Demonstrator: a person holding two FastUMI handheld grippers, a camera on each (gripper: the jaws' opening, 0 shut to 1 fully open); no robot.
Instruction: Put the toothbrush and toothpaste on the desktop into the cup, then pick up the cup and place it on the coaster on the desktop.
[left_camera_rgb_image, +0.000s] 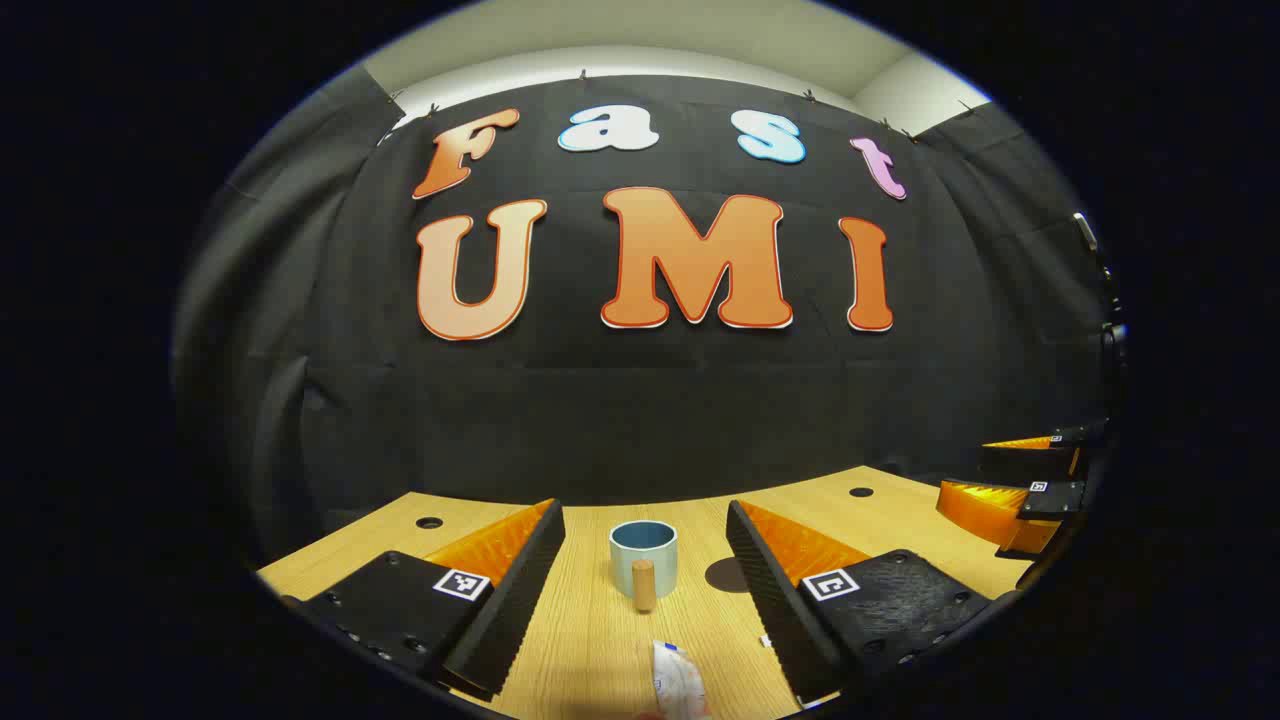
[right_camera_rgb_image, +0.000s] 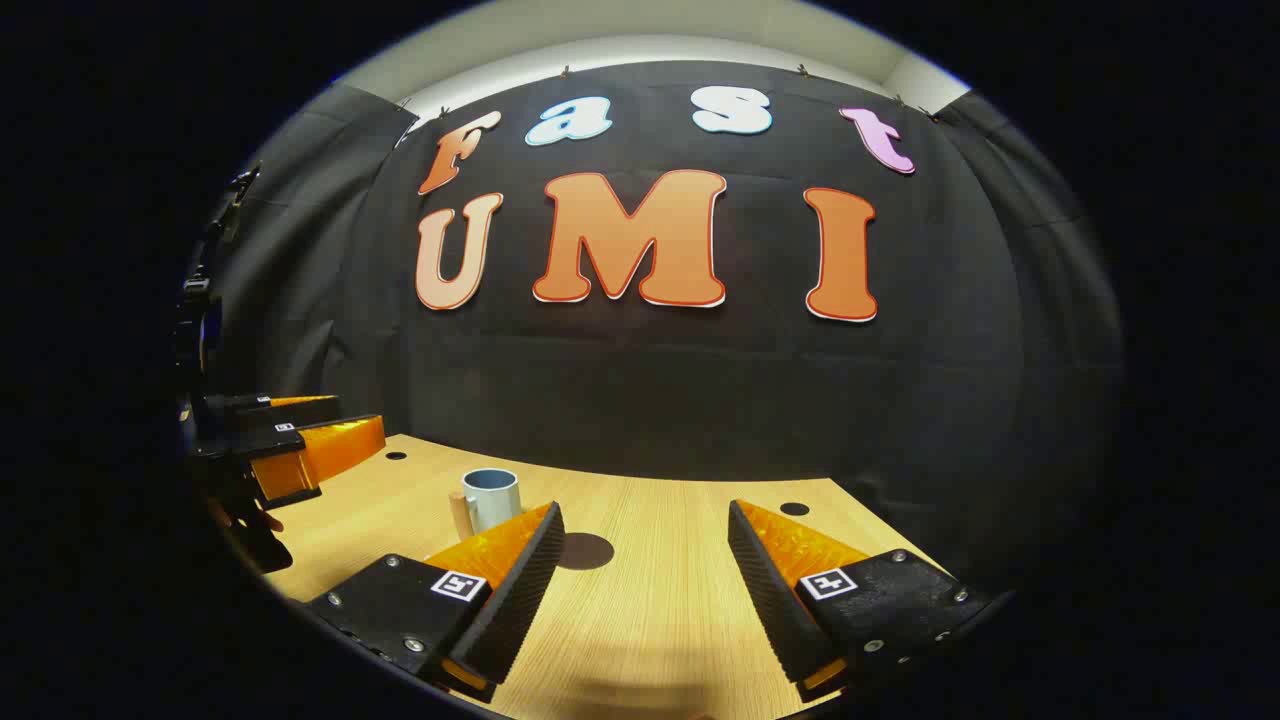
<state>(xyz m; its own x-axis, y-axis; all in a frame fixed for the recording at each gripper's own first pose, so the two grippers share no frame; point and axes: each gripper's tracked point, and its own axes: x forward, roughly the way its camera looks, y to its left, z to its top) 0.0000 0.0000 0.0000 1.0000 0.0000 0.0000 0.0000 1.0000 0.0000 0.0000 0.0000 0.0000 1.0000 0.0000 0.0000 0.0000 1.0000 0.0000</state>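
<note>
Both tools gape wide and empty: left tool (left_camera_rgb_image: 645, 560), right tool (right_camera_rgb_image: 645, 560). The cup (left_camera_rgb_image: 643, 556) stands at frame centre, the toothpaste (left_camera_rgb_image: 678, 685) at bottom edge; a hurried grab may topple the cup.

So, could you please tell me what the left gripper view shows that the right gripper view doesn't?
Left gripper view: the toothpaste tube lies on the table at the bottom edge, between the fingers of the open left gripper. The right gripper sits at the right edge.
Right gripper view: the left gripper appears at the left edge, with the right gripper's own open fingers at the bottom.
Shared: the cup with its wooden handle, the dark round coaster beside it, the wooden table and the black cloth wall.
</note>
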